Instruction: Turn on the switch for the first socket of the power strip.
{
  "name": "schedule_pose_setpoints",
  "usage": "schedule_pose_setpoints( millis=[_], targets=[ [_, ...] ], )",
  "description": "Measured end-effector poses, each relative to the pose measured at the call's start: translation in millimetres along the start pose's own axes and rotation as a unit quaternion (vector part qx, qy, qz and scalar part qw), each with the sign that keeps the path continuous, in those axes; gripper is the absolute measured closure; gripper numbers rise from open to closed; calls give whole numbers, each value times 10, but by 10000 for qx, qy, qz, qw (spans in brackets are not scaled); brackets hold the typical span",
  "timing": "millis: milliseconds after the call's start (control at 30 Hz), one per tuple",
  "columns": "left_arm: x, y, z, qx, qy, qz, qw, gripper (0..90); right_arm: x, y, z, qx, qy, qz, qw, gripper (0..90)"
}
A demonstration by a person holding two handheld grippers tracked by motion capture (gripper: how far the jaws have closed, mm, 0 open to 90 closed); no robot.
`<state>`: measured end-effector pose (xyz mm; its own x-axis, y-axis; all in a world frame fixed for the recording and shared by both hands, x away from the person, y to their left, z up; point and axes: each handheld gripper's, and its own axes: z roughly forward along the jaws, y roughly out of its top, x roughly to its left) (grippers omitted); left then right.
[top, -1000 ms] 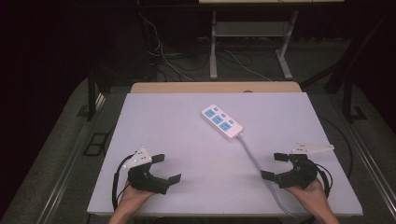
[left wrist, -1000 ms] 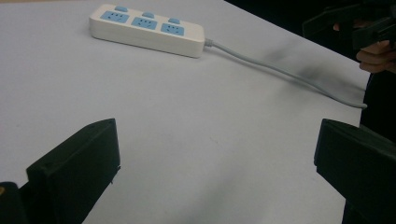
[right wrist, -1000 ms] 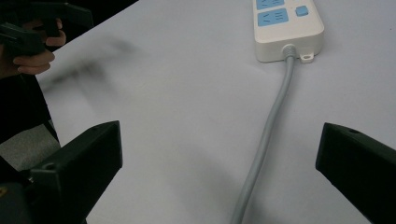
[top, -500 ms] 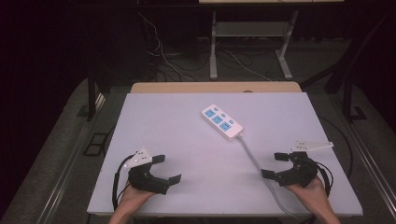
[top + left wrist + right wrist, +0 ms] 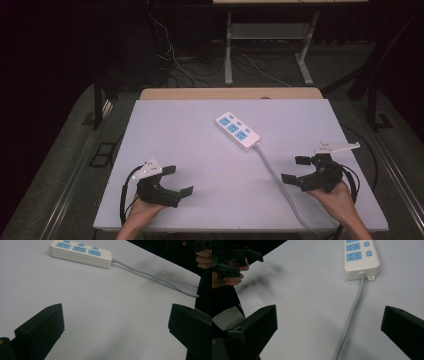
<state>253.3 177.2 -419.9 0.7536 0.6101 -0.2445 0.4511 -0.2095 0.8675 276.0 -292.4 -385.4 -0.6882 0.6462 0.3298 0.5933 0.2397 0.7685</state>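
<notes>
While both pairs of jaws stand wide apart with nothing between them, the left gripper [image 5: 177, 180] rests near the front left corner of the table [image 5: 175, 125], and the right gripper [image 5: 296, 169] sits near the front right edge. In the left gripper view the two black jaws rise from the lower corners with only bare white tabletop in the broad gap. The right gripper view shows the same spread, and here the grey cable [image 5: 350, 317] runs up between the jaws without touching either one.

A hand [image 5: 142, 212] holds the left gripper from below, and the other hand [image 5: 337, 197] holds the right one; both forearms enter from the bottom of the high view.

Farther out, the white power strip [image 5: 238, 130] lies flat near the middle of the table, set at a slant, well apart from both grippers. It has three blue sockets in a row, each with a small blue button beside it, probably a switch. Its cable leaves the nearer end, passes just left of the right gripper and runs off the front edge.
</notes>
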Motion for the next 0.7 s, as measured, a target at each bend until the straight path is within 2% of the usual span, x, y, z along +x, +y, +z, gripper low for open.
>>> schedule_pose_setpoints(
  millis=[267, 700],
  targets=[
    [-12, -3, 7, 46, 17, 62, 10000, 0, 4, 179, 0, 116, -12, -160, 9998, 1],
    [-2, -8, 7, 59, 19, 65, 10000, 0, -65, 379, 65, 296, -6, -235, 9993, 1]
  ],
)
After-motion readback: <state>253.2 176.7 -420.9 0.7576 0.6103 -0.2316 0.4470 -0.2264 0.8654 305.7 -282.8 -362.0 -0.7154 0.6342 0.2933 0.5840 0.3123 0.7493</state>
